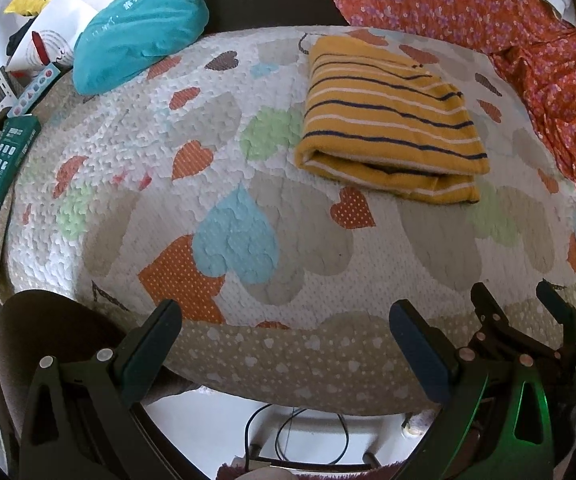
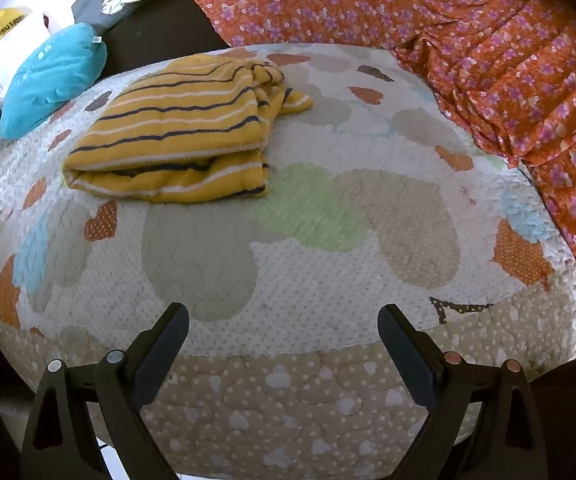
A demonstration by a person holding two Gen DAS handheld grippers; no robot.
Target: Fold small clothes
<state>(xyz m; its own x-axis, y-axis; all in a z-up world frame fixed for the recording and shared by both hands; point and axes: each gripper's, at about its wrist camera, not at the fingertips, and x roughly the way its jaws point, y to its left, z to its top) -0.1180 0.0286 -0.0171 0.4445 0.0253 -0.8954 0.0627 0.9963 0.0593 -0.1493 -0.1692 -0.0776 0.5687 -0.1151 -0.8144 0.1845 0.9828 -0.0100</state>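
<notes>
A yellow garment [image 1: 387,120] with dark and white stripes lies folded in a thick rectangle on the heart-patterned quilt [image 1: 228,184]. It also shows in the right wrist view [image 2: 176,136], at the far left of the quilt [image 2: 307,240]. My left gripper [image 1: 288,320] is open and empty, held over the quilt's near edge, well short of the garment. My right gripper [image 2: 284,324] is open and empty too, over the near edge and to the right of the garment. The right gripper's fingers [image 1: 487,312] show at the lower right of the left wrist view.
A teal cushion [image 1: 140,28] lies at the quilt's far left, with bags [image 1: 60,4] behind it. An orange floral cloth [image 2: 487,48] is bunched along the far and right sides. A green box [image 1: 0,168] lies at the left edge. Cables [image 1: 295,432] run on the floor below.
</notes>
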